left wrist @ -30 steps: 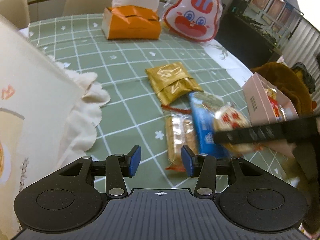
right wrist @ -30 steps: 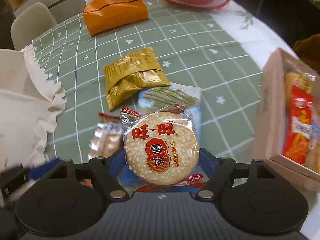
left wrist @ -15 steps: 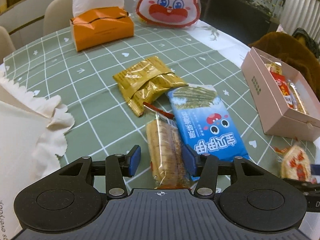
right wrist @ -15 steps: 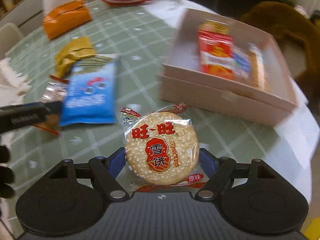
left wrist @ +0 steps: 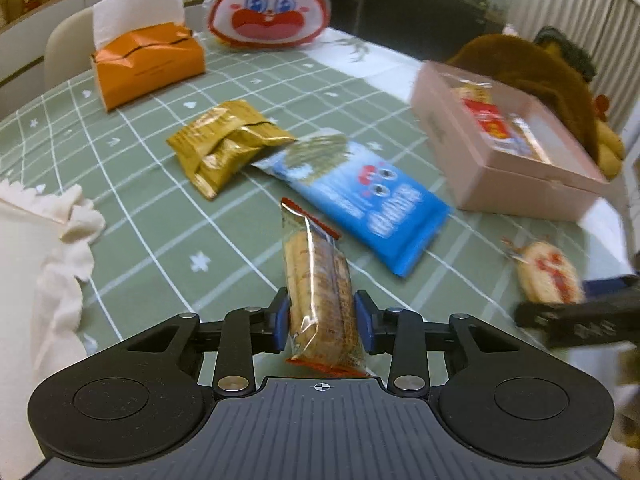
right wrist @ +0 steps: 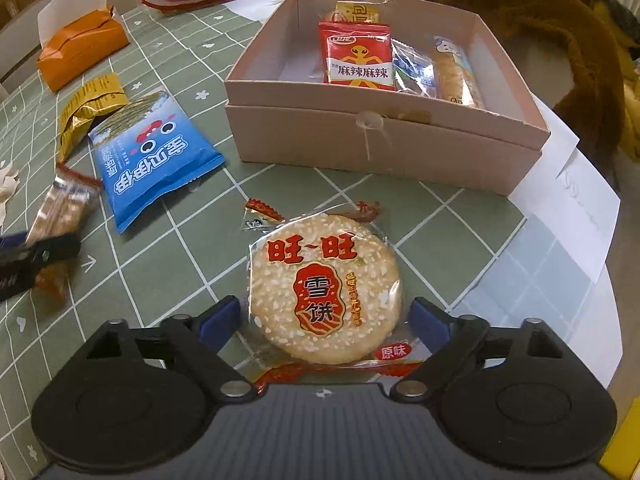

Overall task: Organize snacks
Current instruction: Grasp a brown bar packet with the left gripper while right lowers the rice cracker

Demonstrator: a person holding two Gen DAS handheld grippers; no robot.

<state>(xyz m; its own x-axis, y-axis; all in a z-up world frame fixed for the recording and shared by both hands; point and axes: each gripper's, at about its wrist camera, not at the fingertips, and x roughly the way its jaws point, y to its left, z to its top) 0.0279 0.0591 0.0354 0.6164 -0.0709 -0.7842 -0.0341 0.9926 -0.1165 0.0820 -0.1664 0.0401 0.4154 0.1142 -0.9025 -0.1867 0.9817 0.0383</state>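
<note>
In the left wrist view my left gripper is closing on a clear-wrapped biscuit packet. Both blue pads touch the packet's sides, and it stands on edge between them. In the right wrist view a round rice cracker in its wrapper lies flat on the green checked tablecloth. My right gripper is opening around it, with both pads clear of it. The pink box stands just beyond with several snacks inside. A blue packet and a gold packet lie on the cloth.
An orange tissue box and a bunny-face bag stand at the far side. White frilled cloth fills the left edge. A brown plush lies behind the pink box. White paper lies at the table's right edge.
My left gripper moved up over the biscuit packet and closed onto it. My right gripper swung the rice cracker to the front of the pink box, and its jaws spread off it.
</note>
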